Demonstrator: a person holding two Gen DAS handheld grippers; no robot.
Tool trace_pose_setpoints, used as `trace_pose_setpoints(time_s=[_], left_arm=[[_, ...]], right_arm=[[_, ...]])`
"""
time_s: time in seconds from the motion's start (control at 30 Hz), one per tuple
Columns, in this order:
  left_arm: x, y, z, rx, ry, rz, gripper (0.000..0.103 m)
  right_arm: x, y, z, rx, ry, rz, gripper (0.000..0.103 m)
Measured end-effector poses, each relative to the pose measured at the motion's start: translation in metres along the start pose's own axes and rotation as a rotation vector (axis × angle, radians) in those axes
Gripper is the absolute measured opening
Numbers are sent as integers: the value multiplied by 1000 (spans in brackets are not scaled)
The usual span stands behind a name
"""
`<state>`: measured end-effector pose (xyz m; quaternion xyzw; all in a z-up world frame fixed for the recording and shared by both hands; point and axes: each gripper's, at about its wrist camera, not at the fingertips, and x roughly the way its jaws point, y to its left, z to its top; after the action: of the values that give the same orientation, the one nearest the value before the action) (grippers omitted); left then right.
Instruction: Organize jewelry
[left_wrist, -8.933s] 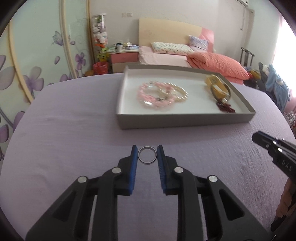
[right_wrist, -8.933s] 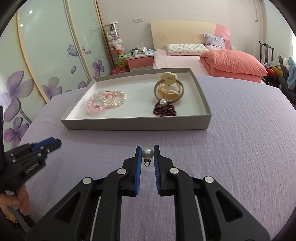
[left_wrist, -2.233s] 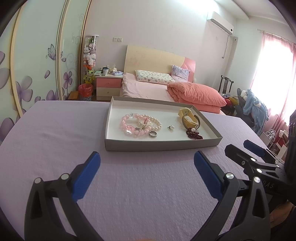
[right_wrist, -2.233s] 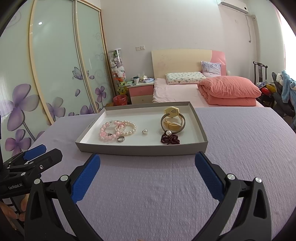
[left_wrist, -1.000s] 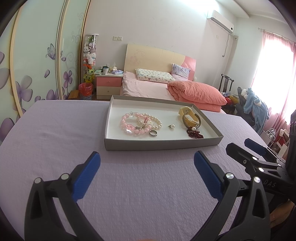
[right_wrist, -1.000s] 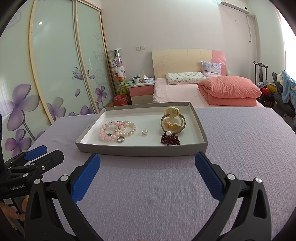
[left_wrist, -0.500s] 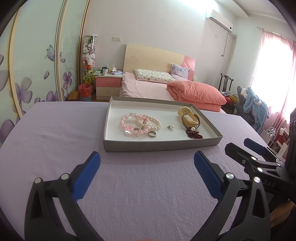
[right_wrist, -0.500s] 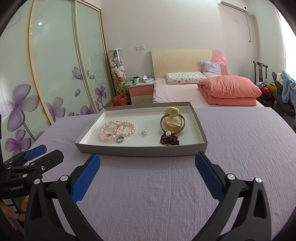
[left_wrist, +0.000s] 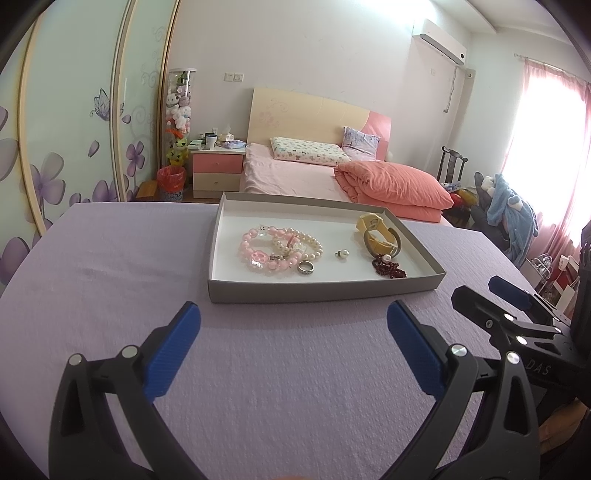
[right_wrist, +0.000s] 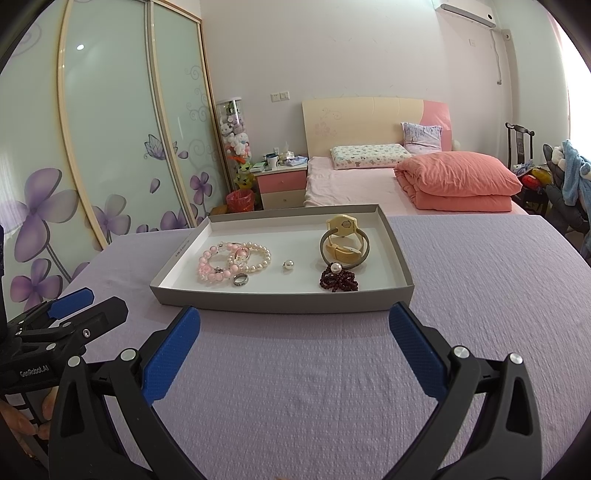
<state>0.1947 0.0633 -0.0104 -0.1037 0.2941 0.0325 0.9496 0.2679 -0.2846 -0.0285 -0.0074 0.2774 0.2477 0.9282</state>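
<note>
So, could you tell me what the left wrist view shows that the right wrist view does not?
Only the left wrist view shows the bright pink-curtained window and the right gripper from the side. Only the right wrist view shows the left gripper from the side. Both show the tray on the purple cloth, holding the ring, pearl pendant and watch.

Count, centre of frame: 1 grey tray (right_wrist: 280, 301). Inside: 2 pale bead bracelets (right_wrist: 232, 260), 1 dark red bracelet (right_wrist: 339, 281), 1 ring (right_wrist: 240, 280), 1 pearl pendant (right_wrist: 288, 264), 1 yellow watch (right_wrist: 343, 240). Foreground: 2 grippers.
</note>
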Motion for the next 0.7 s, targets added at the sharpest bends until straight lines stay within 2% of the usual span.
trace_pose_setpoints(time_s=[0.7], left_arm=[[0,-1,2,0,1,-1,101]], right_arm=[[2,-1,2,3,-2,1,102]])
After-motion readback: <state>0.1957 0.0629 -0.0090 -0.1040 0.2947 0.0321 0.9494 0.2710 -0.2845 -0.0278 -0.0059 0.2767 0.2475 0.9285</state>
